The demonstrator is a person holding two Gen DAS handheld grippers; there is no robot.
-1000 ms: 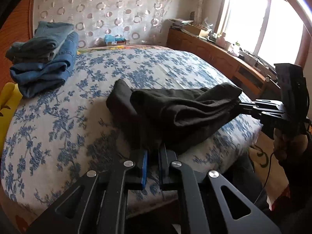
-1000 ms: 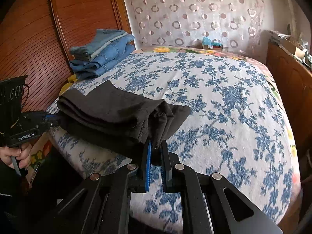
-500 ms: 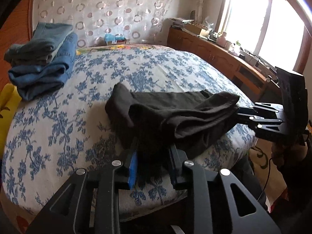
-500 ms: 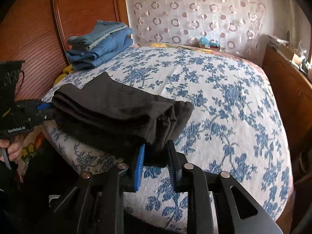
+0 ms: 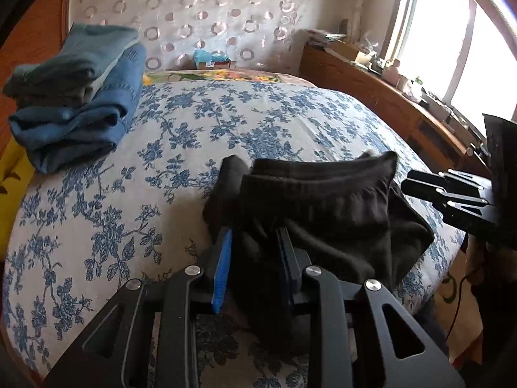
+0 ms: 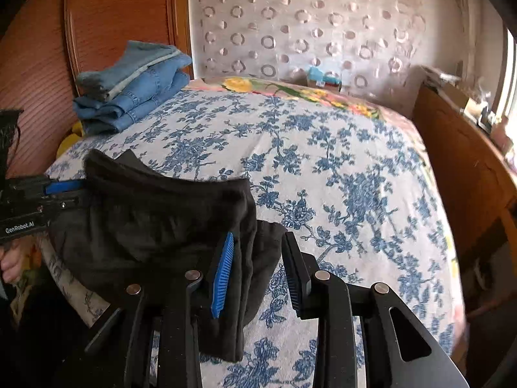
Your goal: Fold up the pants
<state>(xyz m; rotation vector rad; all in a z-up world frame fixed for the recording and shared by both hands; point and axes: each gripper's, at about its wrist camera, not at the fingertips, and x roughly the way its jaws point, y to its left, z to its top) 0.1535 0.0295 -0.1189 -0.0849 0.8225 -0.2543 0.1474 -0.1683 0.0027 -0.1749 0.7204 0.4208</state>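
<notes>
The folded black soft-fabric pants (image 5: 326, 207) lie at the near edge of the bed w/ the white-and-blue flowered cover (image 5: 129, 194), partly hanging over that edge. The left gripper (image 5: 255, 245) has its jaws spread wide, the black cloth lies loose between the blue ribbed pads (image 5: 223, 274) & is not pinched; the right gripper (image 6: 258, 258) is also wide apart at the other end of the bundle, cloth draped over its left pad only. A stack of folded blue denim jeans (image 6: 129, 87) sits well apart, by the reddish wood headboard (image 6: 122, 13).
</notes>
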